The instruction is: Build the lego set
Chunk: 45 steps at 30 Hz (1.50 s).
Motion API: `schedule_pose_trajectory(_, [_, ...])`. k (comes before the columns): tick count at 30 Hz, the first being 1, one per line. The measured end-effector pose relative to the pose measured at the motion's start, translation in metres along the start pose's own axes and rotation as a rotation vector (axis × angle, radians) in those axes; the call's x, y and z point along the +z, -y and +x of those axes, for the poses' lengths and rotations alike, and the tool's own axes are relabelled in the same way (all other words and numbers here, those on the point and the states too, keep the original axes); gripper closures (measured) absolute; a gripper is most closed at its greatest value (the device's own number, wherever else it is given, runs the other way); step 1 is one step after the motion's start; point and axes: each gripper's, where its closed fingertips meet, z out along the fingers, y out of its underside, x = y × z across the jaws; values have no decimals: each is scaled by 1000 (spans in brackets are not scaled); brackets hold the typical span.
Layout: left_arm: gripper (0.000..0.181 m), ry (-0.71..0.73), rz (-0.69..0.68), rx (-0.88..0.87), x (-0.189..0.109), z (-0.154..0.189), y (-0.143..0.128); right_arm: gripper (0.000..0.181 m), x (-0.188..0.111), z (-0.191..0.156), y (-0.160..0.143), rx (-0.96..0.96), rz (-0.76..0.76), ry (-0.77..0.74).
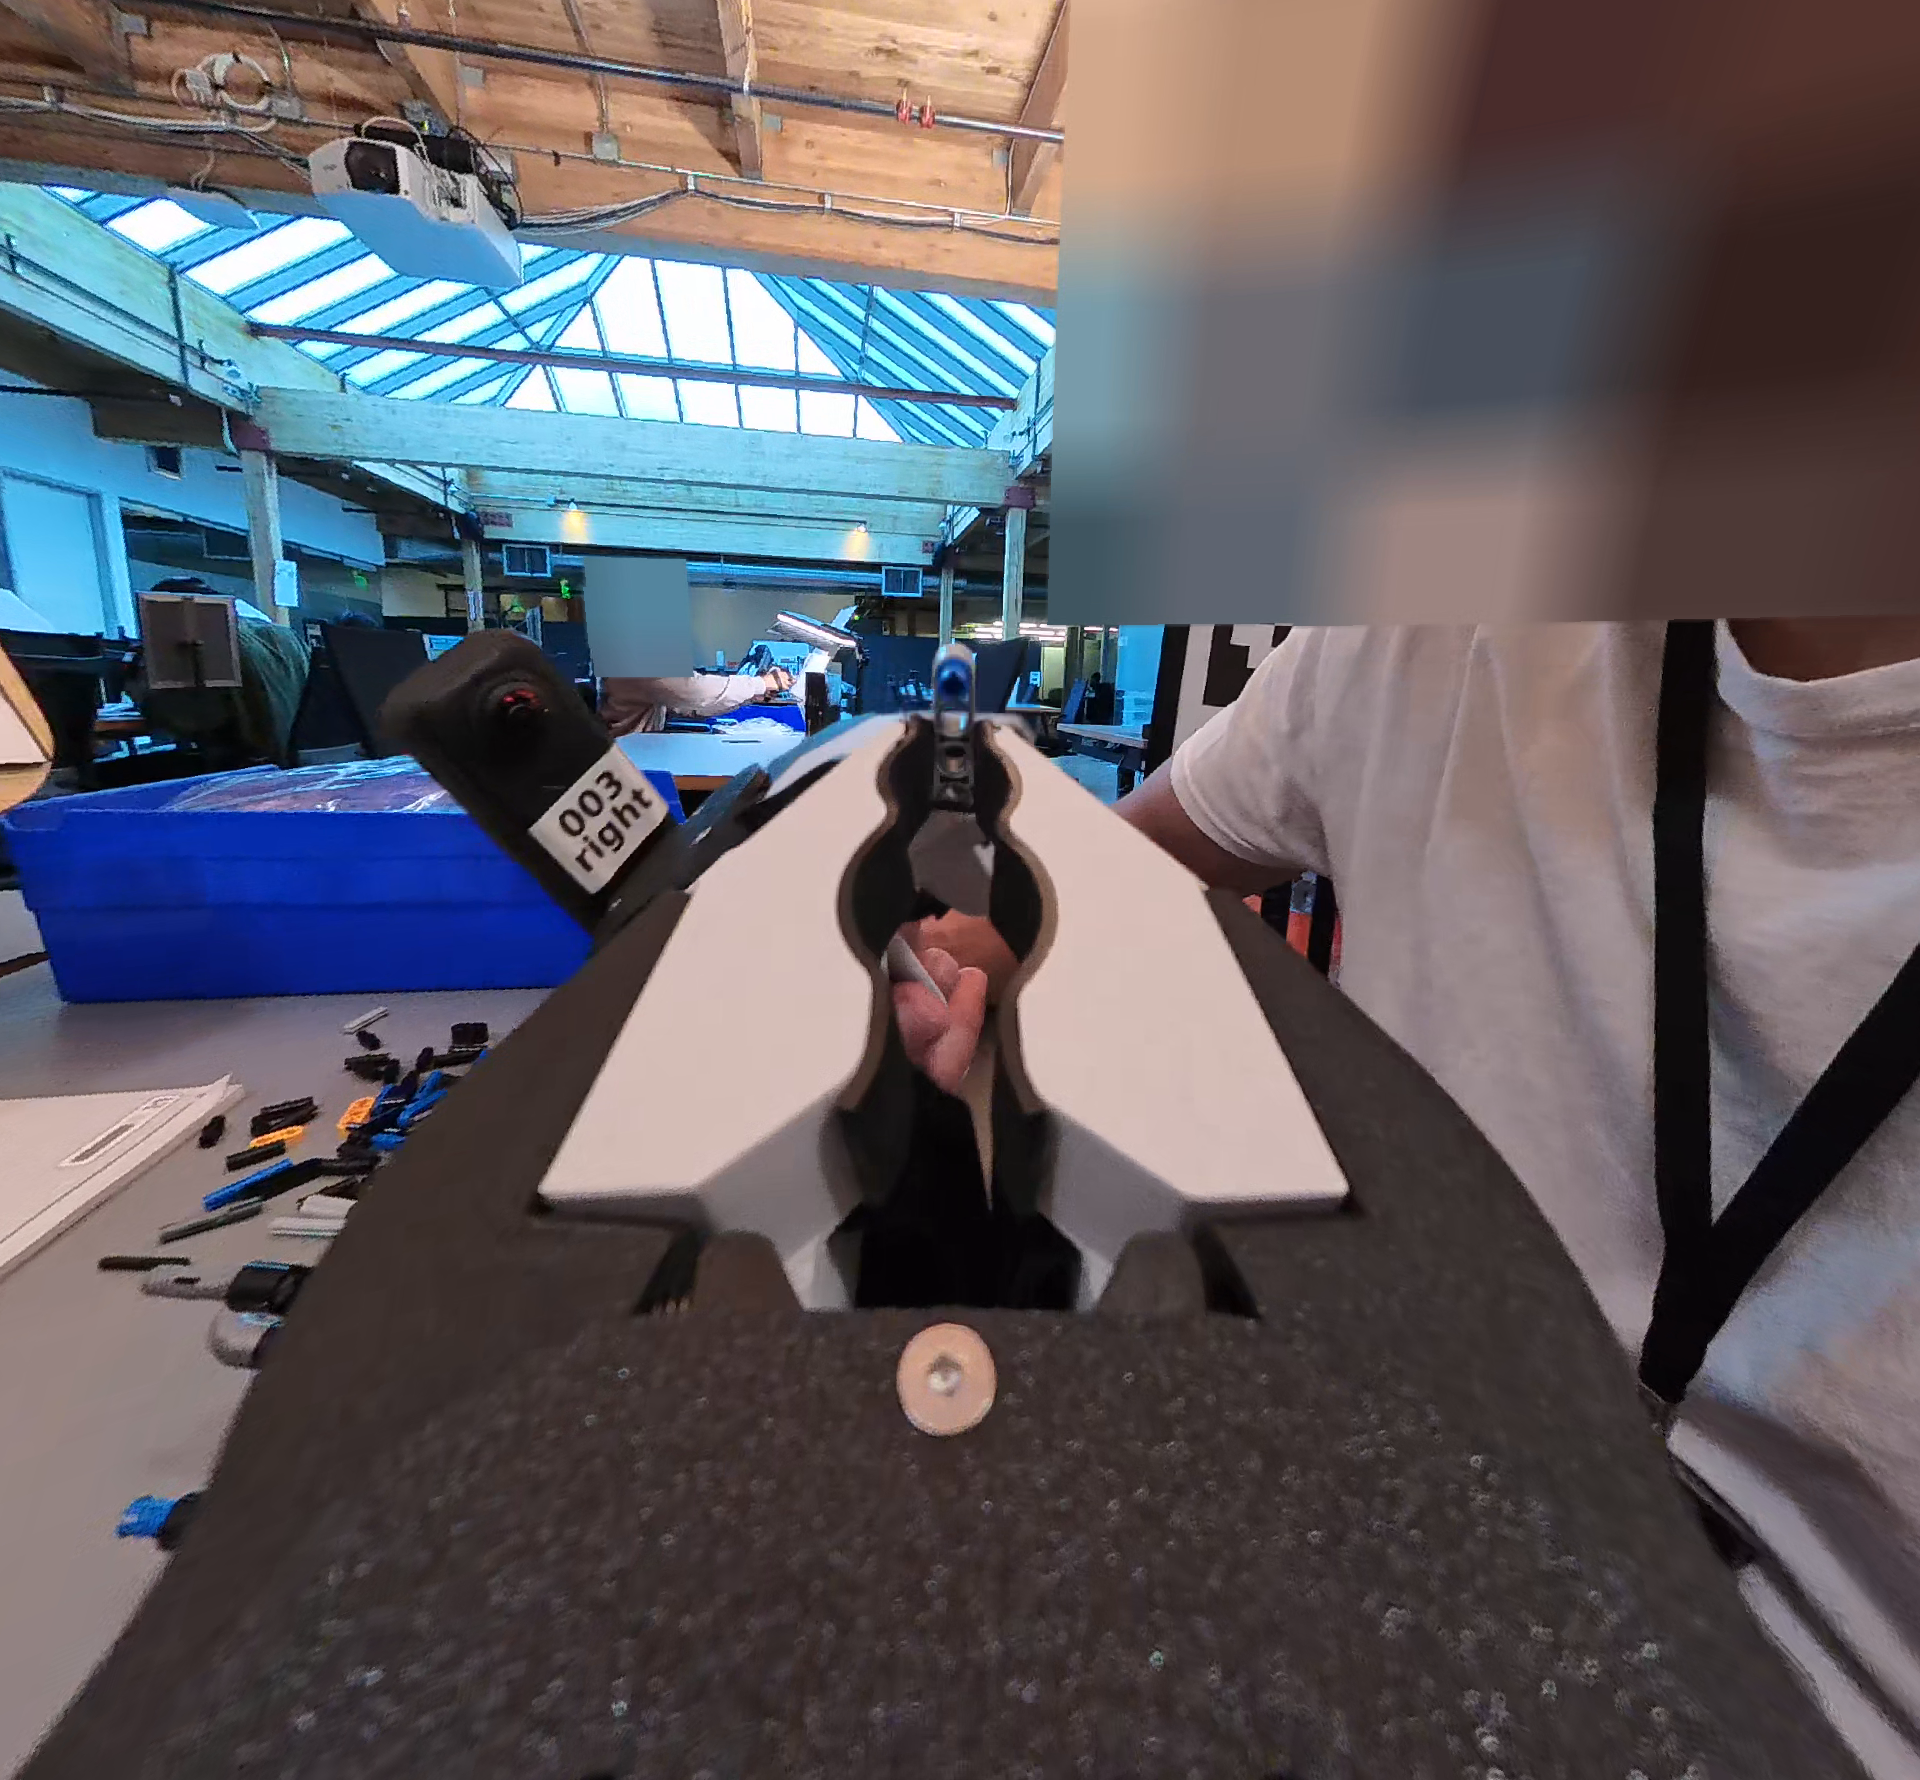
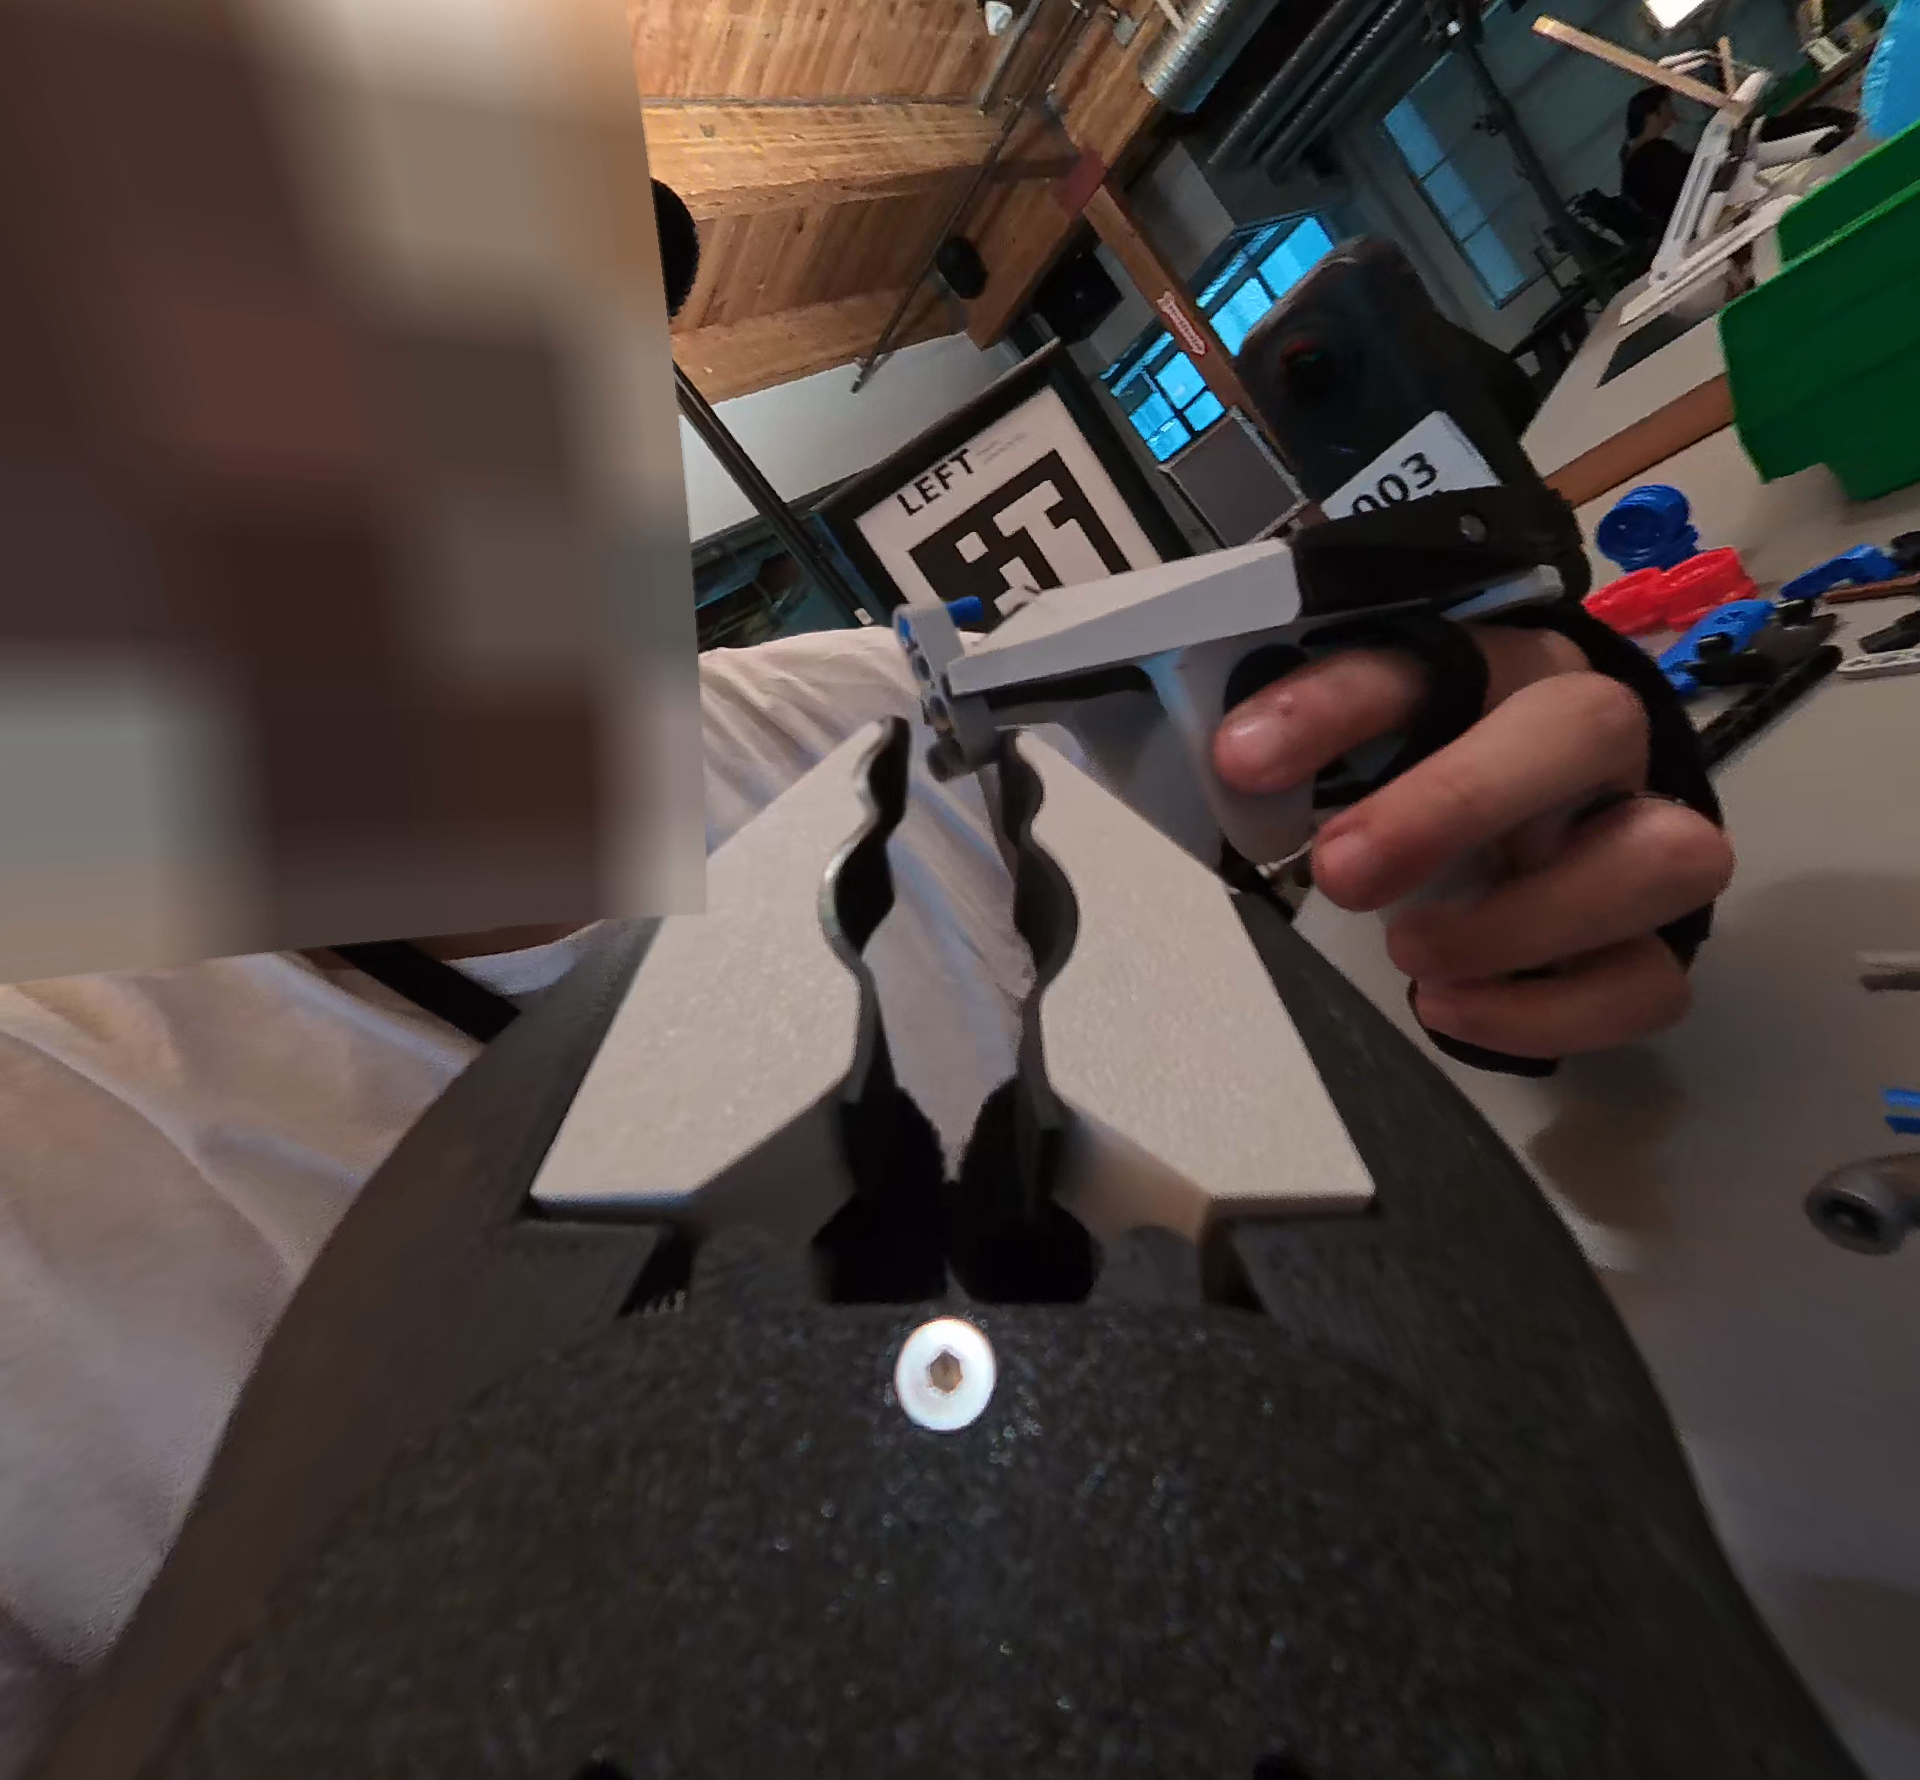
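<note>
Grey and blue, a small Lego assembly [image 1: 954, 728] is sitting pinched at the very tips of the left claw [image 1: 951, 743], whose pale fingers are closing on it up in the air in front of the person's white T-shirt [image 1: 1507, 951]. From the right wrist view the same assembly [image 2: 940, 665] is showing side-on, a short grey beam with holes and a blue pin poking out of its top, gripped by the left claw [image 2: 951, 681] while a hand [image 2: 1475, 847] is squeezing the black trigger loop. The right claw [image 2: 951, 743] is standing slightly parted with its tips just under the beam's lower end; one tip is appearing to touch a small grey stub there, though whether it is gripping anything cannot be told. Only the left wrist view is showing the near side of the counter [image 1: 125, 1367], where a scatter of black, blue and orange loose pieces [image 1: 312, 1138] is lying beside a white booklet [image 1: 83, 1159], with a blue bin [image 1: 291, 889] behind them. Only the right wrist view is showing the far side of the counter [image 2: 1787, 951], where blue wheel hubs [image 2: 1647, 525] and red wheel hubs [image 2: 1662, 592] are lying near a green bin [image 2: 1849, 359], and a square-patterned marker board [image 2: 1018, 525] is standing behind the person.
</note>
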Motion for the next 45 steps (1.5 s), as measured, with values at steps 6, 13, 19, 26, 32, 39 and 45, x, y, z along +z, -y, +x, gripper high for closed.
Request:
schedule_pose_trajectory(6, [176,38,-69,64,-8,-12,-6,170,-10,15,2,-17,-23,-111])
schedule_pose_trajectory(13, [173,123,-381,413,-28,-35,-44,173,-36,46,-6,-177,-201,-411])
schedule_pose_trajectory(19, [167,197,-559,624,-35,-49,-61,174,-52,52,-9,-348,-343,-583])
schedule_pose_trajectory(26, [148,228,-696,324,-46,-57,-81,174,-88,59,-15,-458,-393,-872])
schedule_pose_trajectory(32, [135,228,-643,284,-43,-55,-63,174,-102,86,-34,-572,-475,-1015])
schedule_pose_trajectory(39, [106,260,-929,349,-56,-82,-72,174,-107,89,-34,-589,-464,-1039])
schedule_pose_trajectory(45, [112,120,-1160,410,-41,-88,-70,174,-107,89,-31,-618,-458,-1063])
